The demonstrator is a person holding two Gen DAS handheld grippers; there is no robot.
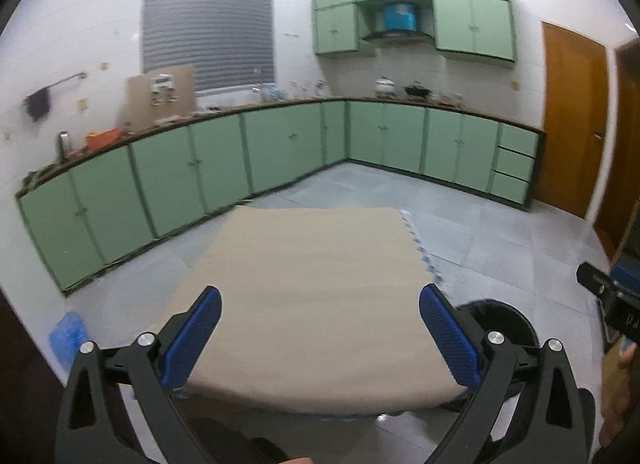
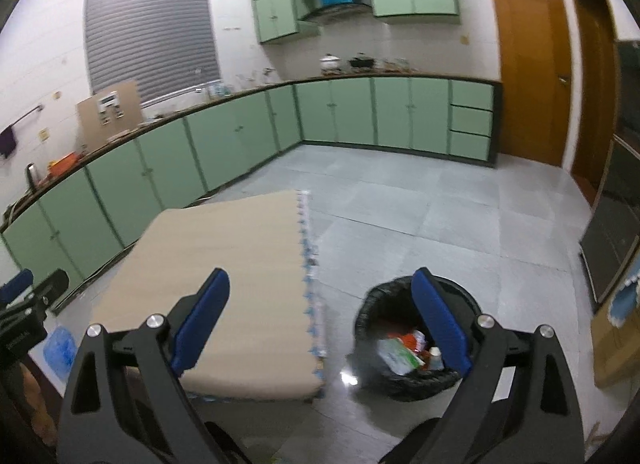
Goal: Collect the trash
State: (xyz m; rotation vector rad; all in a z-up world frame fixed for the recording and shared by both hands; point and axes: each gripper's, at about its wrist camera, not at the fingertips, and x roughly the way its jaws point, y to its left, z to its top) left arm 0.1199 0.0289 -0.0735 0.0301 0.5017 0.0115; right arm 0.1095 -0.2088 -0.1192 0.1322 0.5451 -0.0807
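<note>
Both grippers raised over a beige foam mat, nothing in their jaws.

The beige mat fills the lower centre of the left wrist view. The black-lined trash bin stands just beside the mat's right edge, lower right in the right wrist view, holding trash: wrappers and a small cup, print too blurred to read. The left gripper and right gripper both tilt downward, jaws spread wide and released.
</note>
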